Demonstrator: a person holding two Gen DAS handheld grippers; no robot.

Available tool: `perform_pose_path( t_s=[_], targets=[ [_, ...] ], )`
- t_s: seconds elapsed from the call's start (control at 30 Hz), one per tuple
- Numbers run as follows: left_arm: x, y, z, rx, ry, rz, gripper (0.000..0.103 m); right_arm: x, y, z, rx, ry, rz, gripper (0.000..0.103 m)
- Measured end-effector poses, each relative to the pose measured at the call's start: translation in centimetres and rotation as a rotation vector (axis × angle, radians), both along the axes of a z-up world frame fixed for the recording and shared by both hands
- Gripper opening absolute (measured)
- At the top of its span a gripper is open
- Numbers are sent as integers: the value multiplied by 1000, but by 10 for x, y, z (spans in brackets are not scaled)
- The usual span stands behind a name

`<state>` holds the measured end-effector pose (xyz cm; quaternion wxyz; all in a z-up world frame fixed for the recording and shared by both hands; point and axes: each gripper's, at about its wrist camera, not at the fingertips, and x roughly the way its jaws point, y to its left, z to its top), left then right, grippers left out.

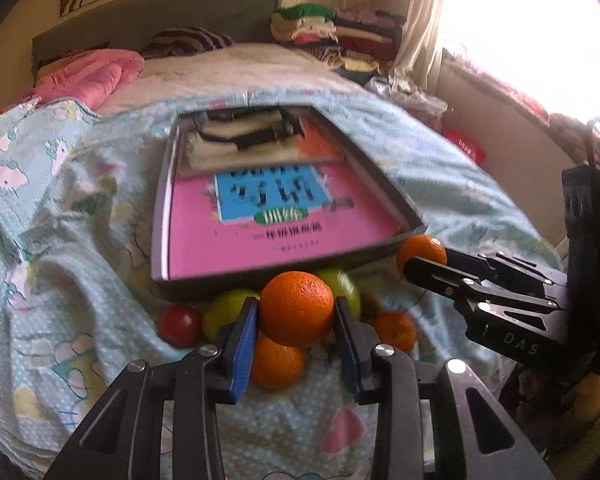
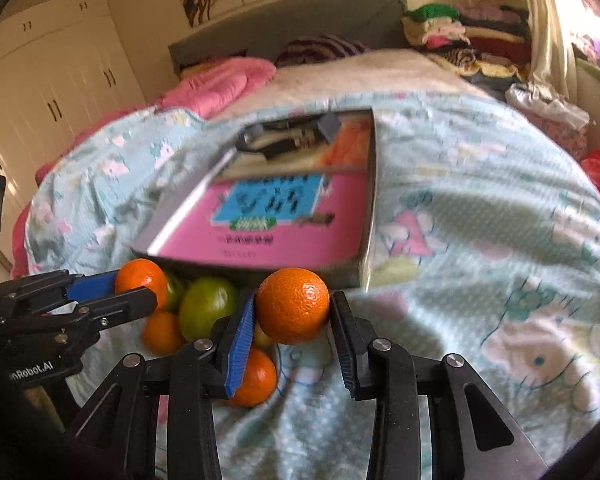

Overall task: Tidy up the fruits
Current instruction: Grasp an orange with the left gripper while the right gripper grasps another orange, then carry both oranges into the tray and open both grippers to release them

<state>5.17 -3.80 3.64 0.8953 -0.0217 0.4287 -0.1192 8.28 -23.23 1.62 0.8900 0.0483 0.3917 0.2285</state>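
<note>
**Both grippers holding oranges above the bed**

Left gripper (image 1: 296, 312): ribbed fingers pinch a round, dimpled orange (image 1: 296, 308). Right gripper (image 2: 292, 312) pinches a second orange (image 2: 293, 305). Both by the shallow grey tray (image 1: 160, 200); loose fruit heap (image 1: 224, 312) on quilted bedspread (image 1: 60, 240).

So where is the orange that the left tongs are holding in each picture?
Left wrist view: the orange sits low in the middle, gripped by the left tongs.
Right wrist view: the same orange is at the left edge, in the left tongs.
Shared landmark: the gray box with the pink book, just behind the fruit.
</note>
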Motion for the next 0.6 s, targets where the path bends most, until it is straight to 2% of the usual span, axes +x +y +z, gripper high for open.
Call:
perform_pose_path(
  t_s=[0.23,0.4,0.6],
  targets=[
    [25,17,13,1,-8,71,37,20,1,17,-25,-27,-19,39],
    [51,27,3,15,14,113,37,36,11,12,-64,-11,-12,39],
    [69,25,-13,26,49,101,37,48,25,2,-108,7,1,39]
  ],
)
